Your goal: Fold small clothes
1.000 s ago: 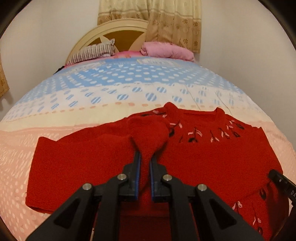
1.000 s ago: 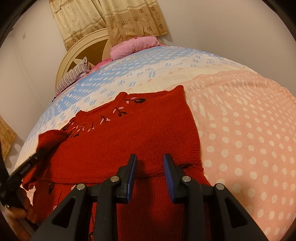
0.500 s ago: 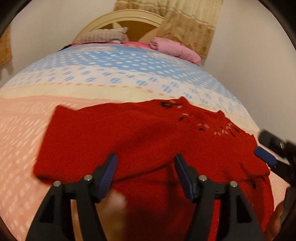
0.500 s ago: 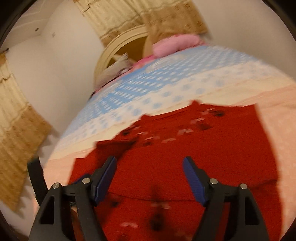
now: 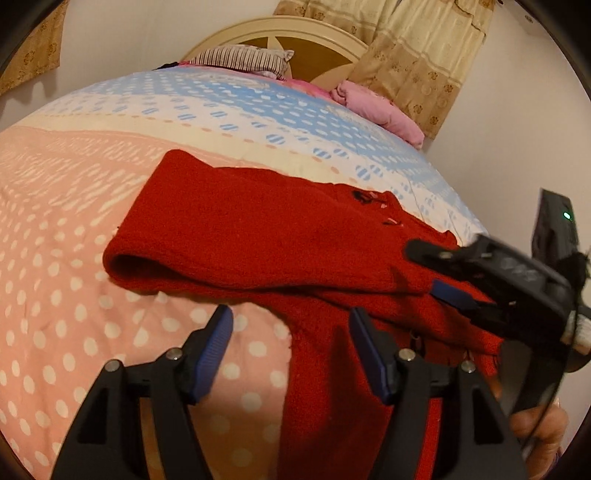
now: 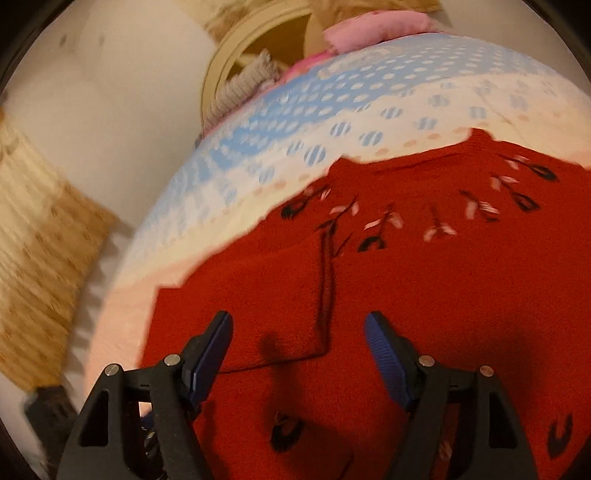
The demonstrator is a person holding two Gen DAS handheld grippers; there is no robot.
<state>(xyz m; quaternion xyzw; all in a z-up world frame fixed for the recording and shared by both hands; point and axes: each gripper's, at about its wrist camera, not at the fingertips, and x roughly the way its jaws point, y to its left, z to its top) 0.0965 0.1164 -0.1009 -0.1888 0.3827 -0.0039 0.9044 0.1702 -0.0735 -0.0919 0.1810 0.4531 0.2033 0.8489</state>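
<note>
Left tongs point(image 5: 290, 345) hang spread and empty over the near edge of the red sweater point(image 5: 258, 236), which lies part-folded on the spotted bed point(image 5: 74, 258); pinch a clean edge next; right tongs point(image 6: 297, 350), likewise spread, hover above it; curtain point(image 6: 40, 236) left.

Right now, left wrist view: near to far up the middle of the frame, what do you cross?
Open left gripper → pink white-dotted bedsheet → red knitted sweater → blue-and-cream dotted sheet band → grey striped pillow → cream rounded wooden headboard.
</note>
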